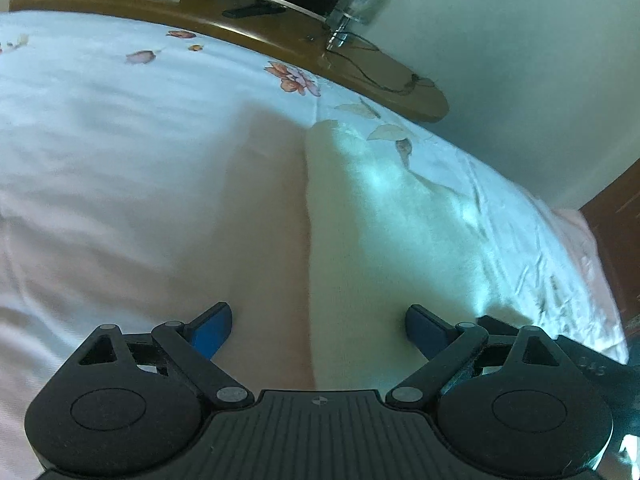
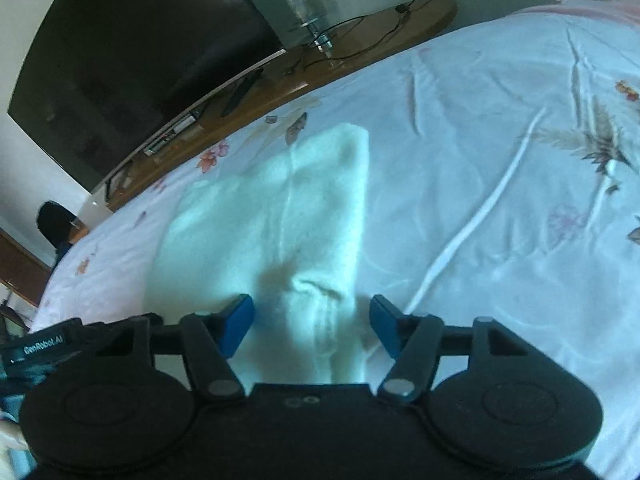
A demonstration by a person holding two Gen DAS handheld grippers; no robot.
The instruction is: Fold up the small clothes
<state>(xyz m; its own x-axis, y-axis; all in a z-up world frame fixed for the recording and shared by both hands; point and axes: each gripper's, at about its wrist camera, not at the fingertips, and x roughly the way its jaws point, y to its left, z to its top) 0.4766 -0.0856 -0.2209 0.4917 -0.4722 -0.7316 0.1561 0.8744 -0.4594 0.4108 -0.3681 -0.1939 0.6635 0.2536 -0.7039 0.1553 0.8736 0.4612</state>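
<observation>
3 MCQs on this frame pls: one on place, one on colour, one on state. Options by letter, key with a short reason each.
1. Where does the white fuzzy garment lie?
A. on the floral bedsheet
B. on the wooden shelf
C. hanging from the TV

2. What colour are the pads on the gripper fingers?
A. red
B. blue
C. yellow

3. What state is the right gripper in?
A. shut on the garment
B. open, one finger on each side of the garment's near end
C. not in view

Key:
1 A: the garment is spread flat on the sheet, short of the wooden shelf.
2 B: blue pads show on both the right gripper and the left gripper.
3 B: its fingers stand wide apart with the fabric between them, nothing pinched.
</observation>
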